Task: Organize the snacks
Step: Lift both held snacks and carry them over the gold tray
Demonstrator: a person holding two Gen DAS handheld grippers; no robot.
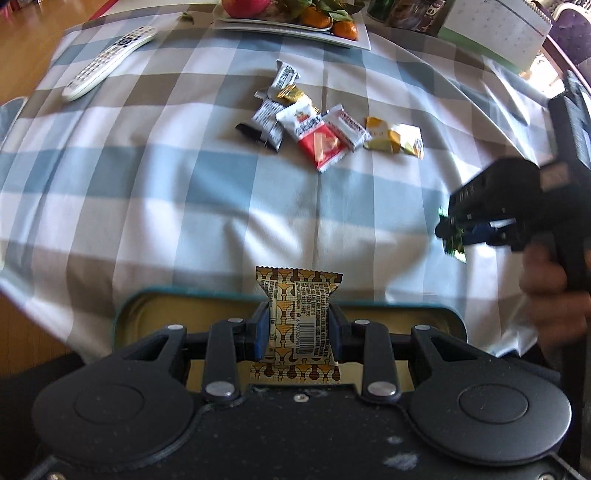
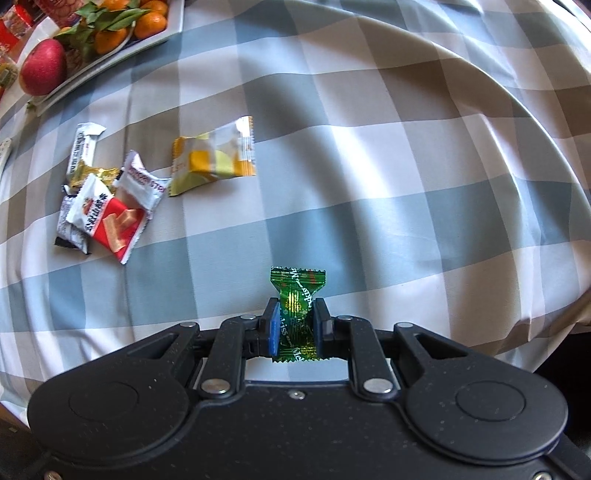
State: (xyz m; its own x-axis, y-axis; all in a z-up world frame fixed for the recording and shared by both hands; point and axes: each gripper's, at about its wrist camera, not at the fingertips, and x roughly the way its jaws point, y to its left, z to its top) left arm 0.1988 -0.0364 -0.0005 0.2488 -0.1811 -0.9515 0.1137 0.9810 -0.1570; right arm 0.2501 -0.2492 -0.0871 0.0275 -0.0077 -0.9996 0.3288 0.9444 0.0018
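My left gripper (image 1: pixel 298 325) is shut on a brown-and-gold patterned snack packet (image 1: pixel 297 295) and holds it over an open teal tin (image 1: pixel 155 295) with a gold inside, at the table's near edge. My right gripper (image 2: pixel 297 326) is shut on a green foil candy (image 2: pixel 297 295) above the checked cloth; it also shows in the left wrist view (image 1: pixel 452 236) at the right. A pile of several wrapped snacks (image 1: pixel 306 125) lies mid-table, seen too in the right wrist view (image 2: pixel 107 206), with a yellow packet (image 2: pixel 212 158) beside it.
A checked tablecloth (image 1: pixel 184 184) covers the round table. A white remote (image 1: pixel 107 62) lies at the far left. A tray of oranges and a red fruit (image 1: pixel 295 22) stands at the back, with a desk calendar (image 1: pixel 495 29) at the far right.
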